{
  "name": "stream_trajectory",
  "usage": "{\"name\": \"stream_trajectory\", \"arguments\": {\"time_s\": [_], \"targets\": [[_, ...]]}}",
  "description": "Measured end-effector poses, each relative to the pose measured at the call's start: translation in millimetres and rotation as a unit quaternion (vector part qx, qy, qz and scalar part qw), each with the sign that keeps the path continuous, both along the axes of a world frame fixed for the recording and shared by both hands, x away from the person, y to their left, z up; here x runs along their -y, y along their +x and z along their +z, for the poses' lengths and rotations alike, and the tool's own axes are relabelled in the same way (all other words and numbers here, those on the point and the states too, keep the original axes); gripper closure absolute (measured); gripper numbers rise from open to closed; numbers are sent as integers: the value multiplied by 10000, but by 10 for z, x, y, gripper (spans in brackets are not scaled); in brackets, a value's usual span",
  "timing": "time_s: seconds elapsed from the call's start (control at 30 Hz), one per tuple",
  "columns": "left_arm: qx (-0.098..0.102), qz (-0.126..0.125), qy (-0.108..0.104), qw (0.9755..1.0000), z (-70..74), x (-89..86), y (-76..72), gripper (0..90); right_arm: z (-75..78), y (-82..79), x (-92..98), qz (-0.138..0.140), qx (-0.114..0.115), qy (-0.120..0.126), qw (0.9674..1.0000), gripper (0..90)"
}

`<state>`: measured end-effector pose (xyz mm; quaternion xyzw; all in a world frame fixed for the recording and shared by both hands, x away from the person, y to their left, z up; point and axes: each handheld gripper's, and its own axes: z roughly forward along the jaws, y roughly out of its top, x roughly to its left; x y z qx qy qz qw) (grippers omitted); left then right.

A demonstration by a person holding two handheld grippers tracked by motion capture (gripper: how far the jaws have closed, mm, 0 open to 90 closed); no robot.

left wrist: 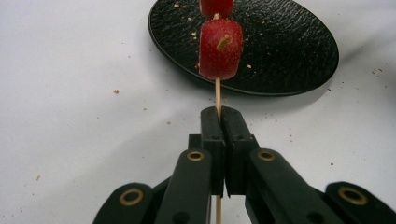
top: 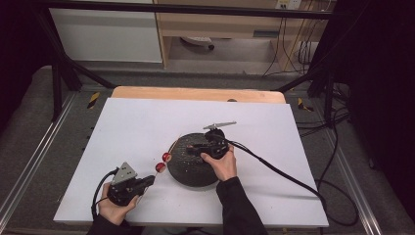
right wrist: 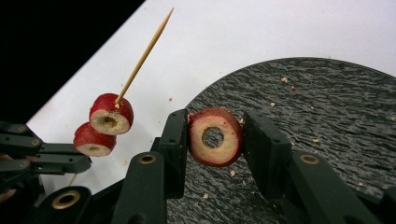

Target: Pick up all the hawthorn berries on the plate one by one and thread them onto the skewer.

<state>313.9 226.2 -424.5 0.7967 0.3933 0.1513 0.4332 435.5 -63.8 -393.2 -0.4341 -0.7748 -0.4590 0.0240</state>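
Jaws clamp a thin wooden skewer (left wrist: 217, 93) and a cored red fruit ring (right wrist: 215, 136).

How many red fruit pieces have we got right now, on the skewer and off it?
3. Two are threaded on the skewer held by the left gripper: upper piece, lower piece. The third piece sits between the right gripper jaws, above the black plate.

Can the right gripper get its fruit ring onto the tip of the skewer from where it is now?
Probably yes: the skewer tip stands bare above two threaded pieces, and nothing lies between it and the fruit ring in the right gripper.
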Motion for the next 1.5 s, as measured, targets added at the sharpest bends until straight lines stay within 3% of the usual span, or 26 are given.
{"name": "stream_trajectory", "arguments": {"time_s": [0.23,0.37,0.47,0.87,1.33,1.5], "targets": [[-1,-18,-19,10000,-1,11,-6,883,-85,-87,93,-245,32,569,9981,622],[2,-25,-28,10000,-3,17,-11,884,-121,-131,127,-376,68,924,9950,622],[5,-30,-39,10000,-2,19,-14,884,-132,-159,134,-448,136,1051,9934,622],[26,-39,-92,9999,0,41,-34,883,-168,-237,176,-821,409,1686,9814,622],[54,-27,-154,9999,12,55,-53,884,-134,-260,172,-1339,822,2368,9588,623],[52,-45,-168,9998,13,72,-62,884,-105,-263,173,-1460,845,2634,9498,622]]}}
